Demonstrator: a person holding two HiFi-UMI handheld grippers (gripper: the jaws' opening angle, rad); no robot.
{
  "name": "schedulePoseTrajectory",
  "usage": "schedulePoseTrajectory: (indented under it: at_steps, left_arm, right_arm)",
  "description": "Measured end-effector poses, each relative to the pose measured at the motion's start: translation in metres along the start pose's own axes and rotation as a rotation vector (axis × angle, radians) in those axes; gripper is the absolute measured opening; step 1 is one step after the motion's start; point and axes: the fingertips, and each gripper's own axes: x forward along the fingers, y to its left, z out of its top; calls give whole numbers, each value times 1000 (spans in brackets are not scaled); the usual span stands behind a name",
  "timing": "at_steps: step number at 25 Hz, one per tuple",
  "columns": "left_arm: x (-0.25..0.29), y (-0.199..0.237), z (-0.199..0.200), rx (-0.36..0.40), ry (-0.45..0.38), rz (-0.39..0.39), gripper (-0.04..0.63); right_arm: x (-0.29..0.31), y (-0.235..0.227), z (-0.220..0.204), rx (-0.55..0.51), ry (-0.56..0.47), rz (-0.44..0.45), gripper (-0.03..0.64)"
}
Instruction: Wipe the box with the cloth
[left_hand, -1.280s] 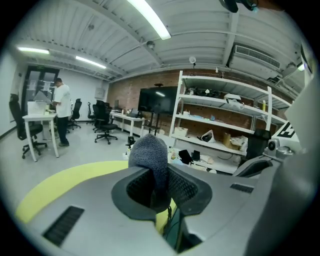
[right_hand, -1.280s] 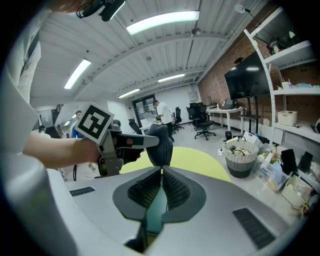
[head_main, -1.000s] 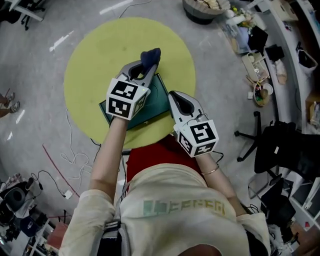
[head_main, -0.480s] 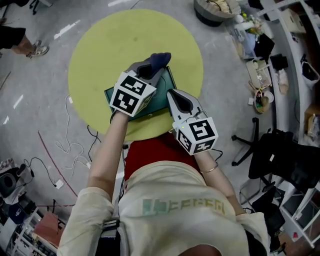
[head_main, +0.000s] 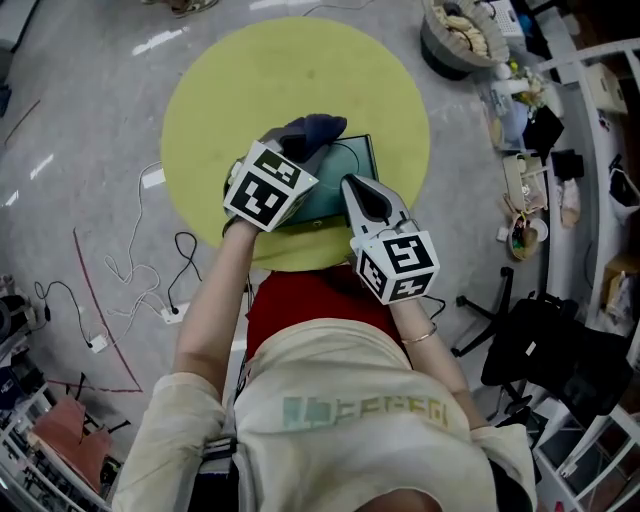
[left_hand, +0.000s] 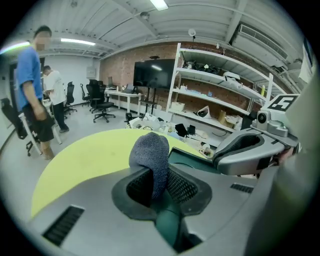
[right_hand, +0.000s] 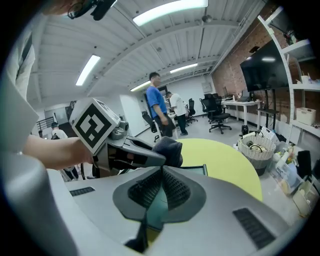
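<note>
The left gripper (left_hand: 160, 179), clenched on the dark cloth (head_main: 312, 130), has moved only slightly along the far left edge of the green box (head_main: 348, 165) on the yellow table (head_main: 220, 90), while the closed, empty right gripper (right_hand: 161, 170) stays over the box's near right part, so I judge the wiping is still going on.

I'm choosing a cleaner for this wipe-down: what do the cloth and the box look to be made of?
The cloth looks like soft knitted or terry-like fabric, dark blue and matte; its fuzzy, nubbly surface shows. The box is dark green and smooth with a slight sheen, probably plastic or coated card; the pictures leave that open.
</note>
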Motion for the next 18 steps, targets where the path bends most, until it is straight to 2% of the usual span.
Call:
schedulePoseTrajectory:
  at_steps: [10,18]
  left_arm:
    - [-40,31,-30,-90,49,116,66]
    - [-66,47,-52,-152,99,266,66]
  right_arm:
    - [13,29,3,-37,14,106,38]
    - [1,32,2,-78,25,169,38]
